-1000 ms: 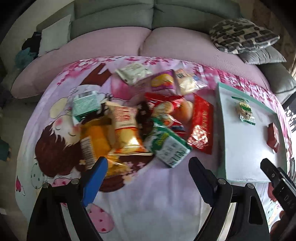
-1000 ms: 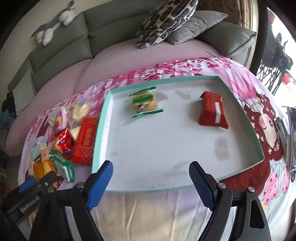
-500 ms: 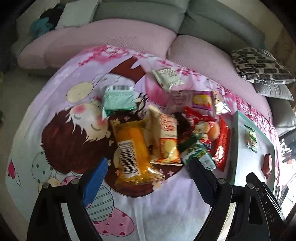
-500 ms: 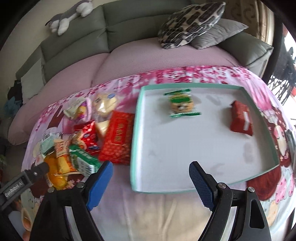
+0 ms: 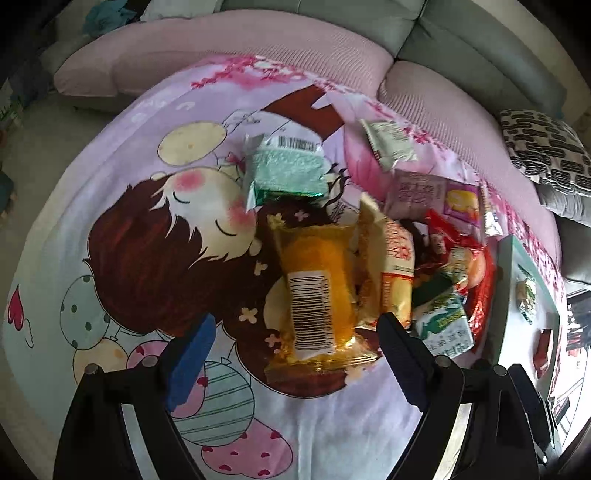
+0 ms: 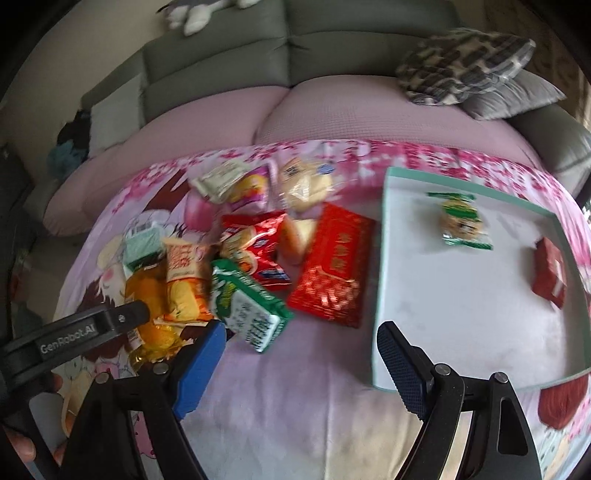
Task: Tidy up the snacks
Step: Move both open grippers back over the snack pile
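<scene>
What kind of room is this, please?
Most likely a home living room. A grey sofa with a patterned cushion stands behind, a plush toy lies on its back, and a cartoon-printed cloth covers the surface with the snacks.

Soft daylight fills both views, coming from the right side, where a window strip blows out white at the frame edge. Shadows under the snack packets (image 5: pixel 321 291) are faint and short. Foil wrappers throw small glints, strongest on the red packet (image 6: pixel 332 266). The right wrist view is smeared by motion blur; the left is sharper. Fisheye bending curves the sofa (image 6: pixel 221 55) and darkens every corner to black.
</scene>
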